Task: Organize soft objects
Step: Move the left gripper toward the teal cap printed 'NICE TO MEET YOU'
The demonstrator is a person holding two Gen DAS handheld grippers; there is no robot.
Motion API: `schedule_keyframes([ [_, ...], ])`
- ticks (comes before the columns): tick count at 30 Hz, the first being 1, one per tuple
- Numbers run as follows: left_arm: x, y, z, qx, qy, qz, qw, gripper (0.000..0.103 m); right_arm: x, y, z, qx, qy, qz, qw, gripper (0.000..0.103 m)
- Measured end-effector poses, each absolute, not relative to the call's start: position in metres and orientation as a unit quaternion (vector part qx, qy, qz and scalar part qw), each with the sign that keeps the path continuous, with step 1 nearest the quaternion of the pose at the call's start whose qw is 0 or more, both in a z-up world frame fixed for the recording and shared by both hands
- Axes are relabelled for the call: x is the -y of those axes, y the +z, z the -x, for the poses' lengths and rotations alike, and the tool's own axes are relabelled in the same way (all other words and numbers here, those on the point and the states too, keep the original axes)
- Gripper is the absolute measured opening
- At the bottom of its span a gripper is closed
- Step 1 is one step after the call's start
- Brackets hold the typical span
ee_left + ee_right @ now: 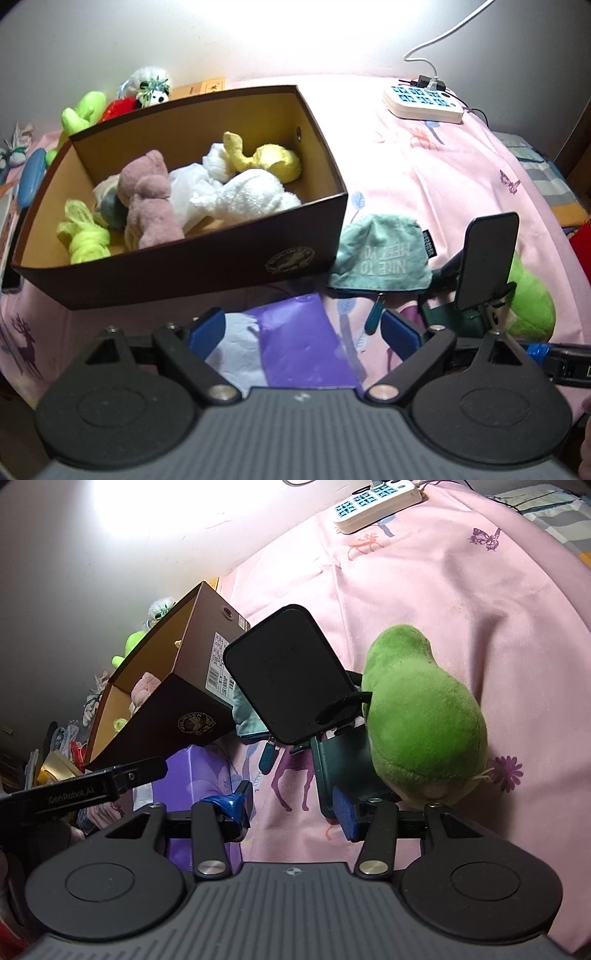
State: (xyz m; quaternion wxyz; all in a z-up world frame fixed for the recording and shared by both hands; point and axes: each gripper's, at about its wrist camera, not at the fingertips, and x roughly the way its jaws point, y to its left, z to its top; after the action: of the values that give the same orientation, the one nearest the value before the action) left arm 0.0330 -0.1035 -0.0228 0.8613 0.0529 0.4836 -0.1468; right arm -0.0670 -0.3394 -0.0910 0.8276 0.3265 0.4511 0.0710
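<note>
Left gripper (303,330): spread wide, empty, above purple bag (295,350).
Right gripper (293,806): spread wide, empty.
Green plush (421,716): just ahead-right of right gripper, on pink sheet (461,609).
Teal cloth (380,254): ahead-right of left gripper, against brown box (207,266).
Box contents: pink bear (147,195), white plush (251,195), yellow plush (266,158).

Pink printed bedsheet (461,177), bright white wall (258,33)
</note>
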Motion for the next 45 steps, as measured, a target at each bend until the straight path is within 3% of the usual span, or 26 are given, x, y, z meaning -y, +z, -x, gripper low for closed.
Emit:
schedule_keyframes([
  [13,0.127,-0.042,-0.071,-0.528,-0.133,0.133,0.828,0.093,0.387,-0.094,0.08,-0.439,0.144,-0.345,0.817,0.033],
  [19,0.14,-0.046,-0.088,-0.529,-0.116,0.17,0.824,0.093,0.397,-0.098,0.082,-0.437,0.166,-0.357,0.809,0.032],
  [33,0.162,-0.063,-0.112,-0.55,-0.081,0.153,0.817,0.093,0.429,-0.077,0.082,-0.405,0.235,-0.372,0.801,0.033],
  [45,0.15,-0.072,-0.101,-0.552,-0.074,0.164,0.814,0.093,0.459,-0.057,-0.005,-0.362,0.226,-0.407,0.808,0.033],
])
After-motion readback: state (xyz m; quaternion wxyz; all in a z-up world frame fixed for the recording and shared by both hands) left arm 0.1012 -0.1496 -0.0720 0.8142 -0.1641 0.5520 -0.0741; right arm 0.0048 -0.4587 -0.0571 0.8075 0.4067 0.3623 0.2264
